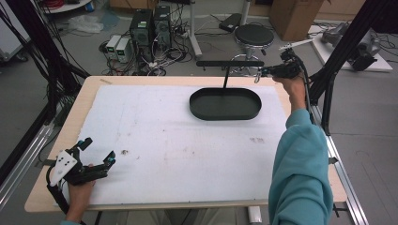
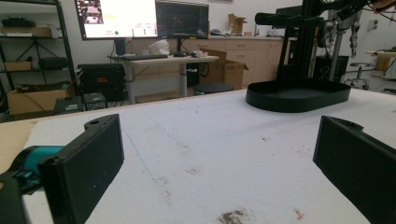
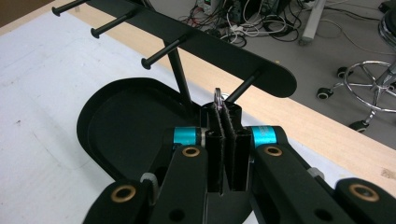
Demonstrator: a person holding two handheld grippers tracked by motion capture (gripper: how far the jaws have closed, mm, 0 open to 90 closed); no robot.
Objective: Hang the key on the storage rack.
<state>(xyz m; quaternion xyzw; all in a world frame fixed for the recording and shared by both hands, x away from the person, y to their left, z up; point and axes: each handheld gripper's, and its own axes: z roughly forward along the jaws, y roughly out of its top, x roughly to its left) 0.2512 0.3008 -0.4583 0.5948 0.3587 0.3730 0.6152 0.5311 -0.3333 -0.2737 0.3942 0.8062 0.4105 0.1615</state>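
Metal ring, small and silvery [image 3: 217, 97], sits pinched between the pads of my right gripper [image 3: 222, 114], jaws pressed together on it with just the top of the loop sticking out. I'm holding it up at the far right end of the black peg rack [image 3: 196, 44], a flat bar on a thin post rising from the black oval tray [image 1: 225, 104]. Ring is just beside the last black peg [image 3: 243, 87] on that end, near its tip; can't tell if it's touching or already threaded. Step in hand, as I read it: hanging the ring on that peg.

Next move calls for lining the ring's opening up with the peg tip, sliding it along the peg toward the bar, then letting the jaws part so it hangs. Tight target, so small corrections only.

My left gripper [image 1: 96, 151] rests at the near left corner of the white foam-covered table [image 1: 155, 140], jaws wide apart, nothing between them, well away from the tray.
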